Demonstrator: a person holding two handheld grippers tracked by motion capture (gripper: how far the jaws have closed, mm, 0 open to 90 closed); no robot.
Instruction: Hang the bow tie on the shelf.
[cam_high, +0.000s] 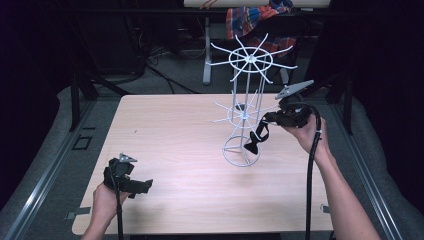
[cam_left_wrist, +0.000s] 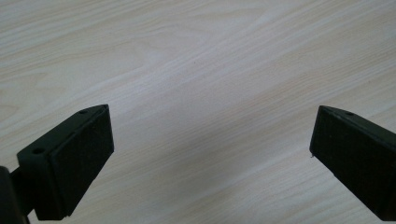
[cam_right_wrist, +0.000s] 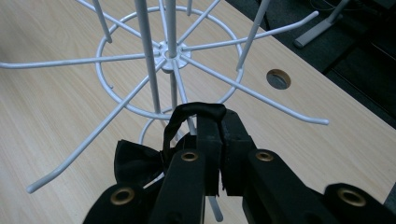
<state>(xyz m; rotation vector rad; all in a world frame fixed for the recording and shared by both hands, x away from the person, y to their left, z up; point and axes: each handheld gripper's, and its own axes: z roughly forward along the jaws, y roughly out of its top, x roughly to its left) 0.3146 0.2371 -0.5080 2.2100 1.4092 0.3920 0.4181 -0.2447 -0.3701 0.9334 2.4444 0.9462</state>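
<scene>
Right gripper (cam_right_wrist: 212, 140) grasps a black bow tie (cam_high: 256, 137) beside the wire rack (cam_high: 245, 95), likely hanging it next; left gripper (cam_left_wrist: 210, 149) spread wide

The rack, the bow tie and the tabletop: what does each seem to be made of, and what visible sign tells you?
The rack: thin metal wire, probably white-coated, judging by its slim rigid spokes and rings. The bow tie: black fabric, likely soft, since its strap folds and it hangs limp from the right gripper. The tabletop: pale wood or wood-look laminate, matte, with printed-looking grain lines.
</scene>
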